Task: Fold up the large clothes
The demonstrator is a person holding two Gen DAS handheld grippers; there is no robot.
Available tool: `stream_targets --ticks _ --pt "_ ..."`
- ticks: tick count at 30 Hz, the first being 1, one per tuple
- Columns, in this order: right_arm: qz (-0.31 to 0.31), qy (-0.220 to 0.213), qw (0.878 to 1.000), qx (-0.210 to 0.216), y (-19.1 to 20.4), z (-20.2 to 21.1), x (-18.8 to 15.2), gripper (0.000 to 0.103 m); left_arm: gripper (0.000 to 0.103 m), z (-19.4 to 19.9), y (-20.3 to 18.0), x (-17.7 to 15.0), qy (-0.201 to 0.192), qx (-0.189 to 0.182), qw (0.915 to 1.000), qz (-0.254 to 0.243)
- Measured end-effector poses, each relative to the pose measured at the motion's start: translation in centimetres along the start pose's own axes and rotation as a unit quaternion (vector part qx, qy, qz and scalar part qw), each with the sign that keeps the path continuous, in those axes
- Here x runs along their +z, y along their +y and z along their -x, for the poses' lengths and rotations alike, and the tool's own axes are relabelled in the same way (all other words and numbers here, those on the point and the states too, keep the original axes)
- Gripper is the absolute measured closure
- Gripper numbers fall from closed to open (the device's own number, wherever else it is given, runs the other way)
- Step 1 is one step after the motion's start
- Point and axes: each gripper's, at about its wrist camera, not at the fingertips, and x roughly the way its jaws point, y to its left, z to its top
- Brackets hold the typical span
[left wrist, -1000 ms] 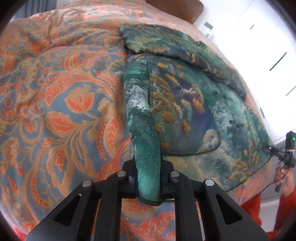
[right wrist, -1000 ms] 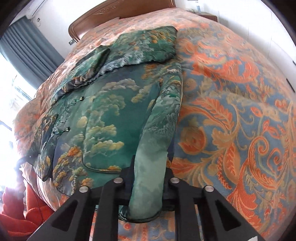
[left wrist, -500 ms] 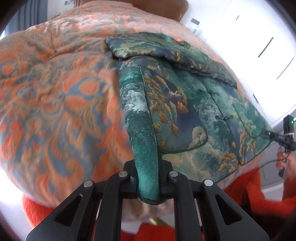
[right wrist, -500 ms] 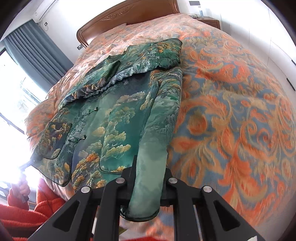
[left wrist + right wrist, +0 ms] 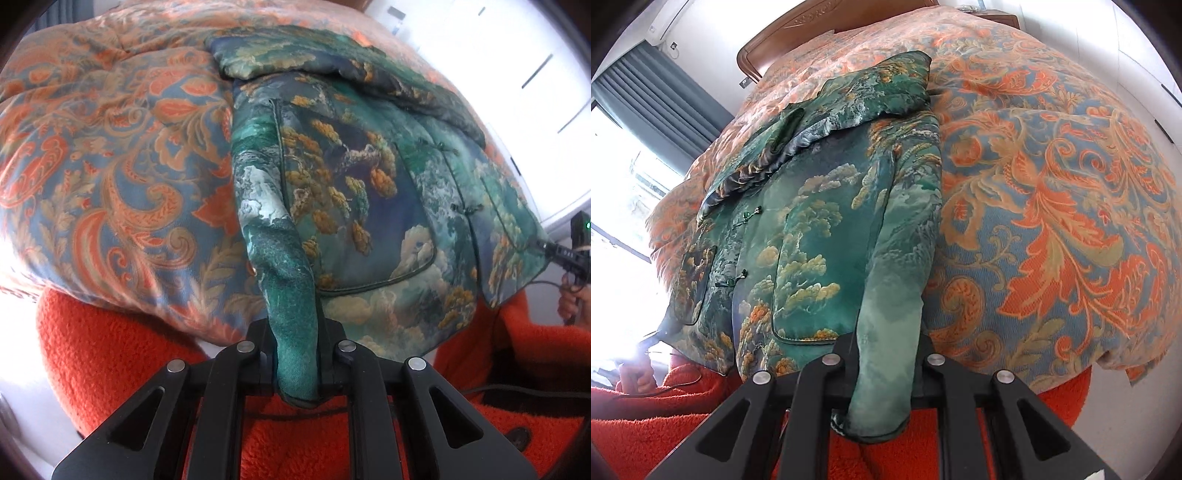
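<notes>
Gripping the green jacket (image 5: 373, 206) by its lower corners, I have both tools clamped tight on cloth; my left gripper (image 5: 297, 363) has its jaws pressed together on a dark green fold of the hem, which bunches up between the fingers and pokes out beneath them; my right gripper (image 5: 882, 376) is closed the same way on a paler green fold at the opposite corner. The jacket lies front up on the bed's orange and blue patterned quilt (image 5: 1052, 192), its knot buttons and curved pockets showing, its sleeves folded across the upper part; its hem hangs over the near edge of the bed, just above my orange fleece clothing (image 5: 110, 354). In the left view my other hand (image 5: 574, 302) shows at the far right edge with the right tool; in the right view a wooden headboard (image 5: 827, 26) and a grey curtain (image 5: 653, 77) stand beyond the bed.
</notes>
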Motion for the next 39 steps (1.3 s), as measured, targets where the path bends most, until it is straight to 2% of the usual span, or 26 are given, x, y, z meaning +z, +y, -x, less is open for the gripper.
stream_targets --ticks 3,5,7,9,10,11,14,15,16,19,21,23,26,28,31,34,39 --pt "0.0 0.0 1.0 -0.005 0.1 -0.3 0.3 0.08 0.079 -0.5 -0.3 -0.2 0.004 0.011 0.9999 -0.007" --pt "-0.009 0.002 1.0 0.0 -0.3 -0.4 0.3 0.073 0.064 -0.7 -0.7 -1.3 0.004 0.021 0.9998 -0.003" --pt "-0.028 0.002 1.0 0.008 -0.8 -0.5 0.1 0.069 0.058 -1.0 -1.1 -1.9 0.006 0.019 0.9998 0.0" --pt "-0.042 0.005 0.999 0.018 -1.3 -0.3 -0.3 0.069 0.058 -1.5 -1.2 -2.0 0.015 0.019 0.9997 0.0" --pt "-0.044 0.006 0.999 0.02 -1.5 -0.2 -0.4 0.068 0.062 -1.7 -1.2 -2.0 0.022 0.019 0.9996 -0.001" --pt "-0.044 0.01 0.999 0.02 -1.5 -0.1 -0.5 0.067 0.084 -2.1 -1.1 -2.1 0.032 0.015 0.9994 -0.001" --pt "-0.036 0.032 0.999 0.022 -1.3 -0.2 -0.6 0.067 0.092 -2.3 -0.9 -1.8 0.04 -0.007 0.9991 0.01" --pt "-0.031 0.04 0.998 0.025 -1.2 -0.3 -0.5 0.074 0.093 -1.9 -0.7 -1.8 0.039 -0.019 0.999 0.014" --pt "-0.024 0.045 0.998 0.03 -0.8 -0.3 -0.4 0.084 0.093 -1.3 -0.5 -1.5 0.034 -0.036 0.9986 0.02" --pt "-0.028 0.04 0.997 0.06 -0.2 0.6 0.5 0.088 0.094 1.7 0.6 0.2 0.002 -0.116 0.9912 0.062" --pt "-0.044 0.017 0.994 0.097 0.1 1.8 1.8 0.088 0.094 4.2 1.4 2.6 -0.032 -0.159 0.9832 0.084" --pt "-0.058 -0.016 0.99 0.131 0.5 3.2 4.0 0.088 0.094 5.9 1.8 4.9 -0.061 -0.179 0.9779 0.09" --pt "-0.07 -0.054 0.983 0.16 1.0 4.4 7.6 0.088 0.094 8.2 1.9 9.5 -0.103 -0.189 0.9722 0.092" --pt "-0.078 -0.085 0.979 0.169 1.2 4.7 11.1 0.089 0.094 8.7 1.2 13.5 -0.129 -0.176 0.9726 0.08" --pt "-0.089 -0.114 0.974 0.174 1.4 3.9 15.7 0.089 0.094 7.9 1.1 18.2 -0.143 -0.165 0.9718 0.089" --pt "-0.11 -0.128 0.973 0.159 1.2 1.4 20.1 0.089 0.094 5.5 1.5 23.5 -0.14 -0.158 0.9699 0.121" --pt "-0.146 -0.121 0.976 0.11 -0.5 -4.4 24.2 0.089 0.093 0.5 2.4 28.2 -0.124 -0.111 0.9754 0.144"
